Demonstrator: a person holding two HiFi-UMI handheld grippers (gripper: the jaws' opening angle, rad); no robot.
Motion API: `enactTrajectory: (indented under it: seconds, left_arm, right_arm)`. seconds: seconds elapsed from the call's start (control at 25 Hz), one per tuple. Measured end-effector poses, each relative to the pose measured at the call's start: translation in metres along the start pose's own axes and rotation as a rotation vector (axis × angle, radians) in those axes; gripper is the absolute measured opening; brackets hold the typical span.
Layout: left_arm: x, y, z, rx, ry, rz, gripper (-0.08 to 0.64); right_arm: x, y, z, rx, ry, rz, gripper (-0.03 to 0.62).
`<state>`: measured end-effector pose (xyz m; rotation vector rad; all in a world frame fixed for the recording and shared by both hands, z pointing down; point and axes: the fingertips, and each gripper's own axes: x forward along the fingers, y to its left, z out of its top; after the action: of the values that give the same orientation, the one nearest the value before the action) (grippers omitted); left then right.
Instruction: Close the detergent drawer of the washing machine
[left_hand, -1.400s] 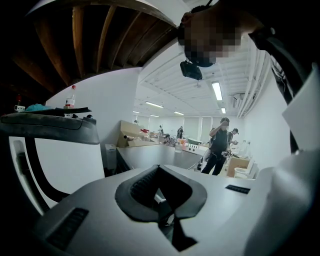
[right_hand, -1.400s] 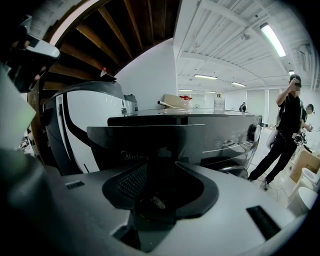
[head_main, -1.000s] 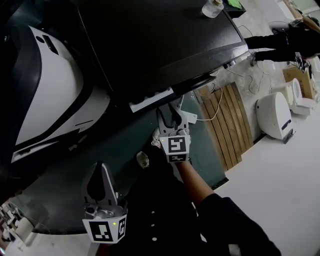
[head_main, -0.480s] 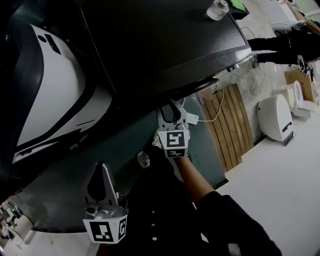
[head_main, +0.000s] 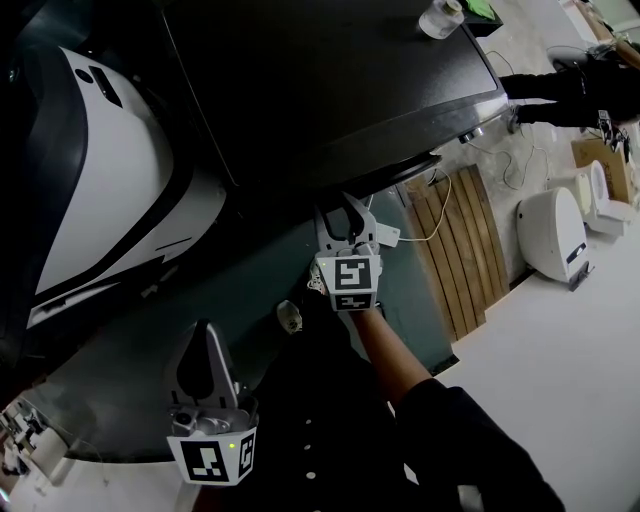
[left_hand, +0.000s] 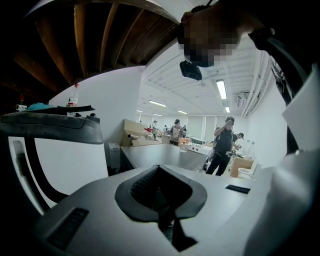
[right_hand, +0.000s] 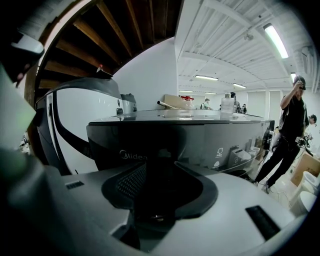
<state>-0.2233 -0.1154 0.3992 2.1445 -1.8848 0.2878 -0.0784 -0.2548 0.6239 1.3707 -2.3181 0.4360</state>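
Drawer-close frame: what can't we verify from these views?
- Detergent drawer, flush or not: head view, the washing machine's top overhangs its front; right gripper view, the right gripper's shut jaws cover the dim panel's middle.
- Jaw-to-panel contact: too dark in both.
- Left gripper: its view looks over the machine's top, not its front.

Grey-white left gripper (head_main: 205, 332): moulded shell, black ribbed fingers (left_hand: 141, 183) in a teardrop outline, dark rectangular slots in the housing.
White left marker cube (head_main: 211, 461): black square pattern, small green light near one edge.
Matching right gripper (head_main: 346, 205), with right marker cube (head_main: 348, 283).
Person: black long sleeve (head_main: 470, 455); dark garment (head_main: 320, 420) with small pale dots.
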Motion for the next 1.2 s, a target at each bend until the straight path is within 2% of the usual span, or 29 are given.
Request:
enactTrajectory:
  seconds: [0.24, 0.6, 0.76, 0.92, 1.2]
  left_arm:
    - [0.001, 0.000, 0.000, 0.001, 0.000, 0.006, 0.009]
    - [0.000, -0.003, 0.008, 0.011, -0.018, 0.009, 0.009]
    - [-0.003, 0.001, 0.015, 0.018, -0.035, 0.019, 0.009]
    - [-0.004, 0.004, 0.024, 0.035, -0.056, 0.018, 0.009]
    - [-0.007, 0.006, 0.034, 0.051, -0.067, 0.015, 0.009]
  right_arm:
    - [0.004, 0.002, 0.005, 0.005, -0.002, 0.008, 0.175]
    - [0.003, -0.001, 0.004, -0.039, 0.024, -0.003, 0.169]
    - [-0.006, -0.008, 0.009, -0.075, 0.008, -0.008, 0.116]
    - [-0.027, -0.015, 0.029, -0.049, -0.037, 0.008, 0.057]
    - [-0.079, -0.018, 0.082, -0.009, -0.105, 0.073, 0.036]
